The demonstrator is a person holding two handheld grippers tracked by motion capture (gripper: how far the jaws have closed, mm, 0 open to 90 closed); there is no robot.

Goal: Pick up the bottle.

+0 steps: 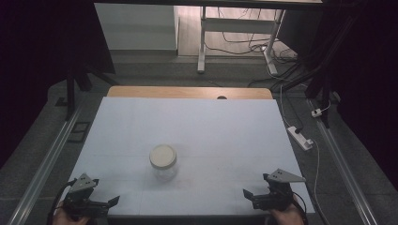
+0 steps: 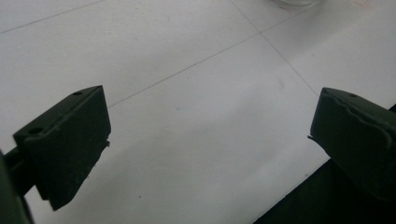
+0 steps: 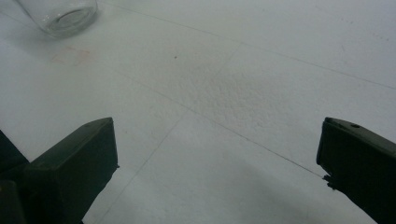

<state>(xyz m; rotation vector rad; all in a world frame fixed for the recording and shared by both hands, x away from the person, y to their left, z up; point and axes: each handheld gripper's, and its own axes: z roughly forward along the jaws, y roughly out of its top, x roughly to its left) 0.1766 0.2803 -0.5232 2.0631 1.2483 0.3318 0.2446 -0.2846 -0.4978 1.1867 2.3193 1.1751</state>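
Left tongs [image 1: 114,200] at 7 o'clock and right tongs [image 1: 247,193] at 5 o'clock rest at the near edge of the counter [image 1: 225,140], jaws spread, holding nothing. The glass jar [image 1: 163,161] stands upright near the centre, well apart from both, its pale lid [image 1: 163,155] still on. Judged stage: nothing started; approach, grasp and opening all remain.

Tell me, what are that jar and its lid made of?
The jar looks like clear glass: the white table shows through its wall, with a shiny rim in the right gripper view. The lid is matte cream, perhaps plastic or painted metal; I cannot tell which.
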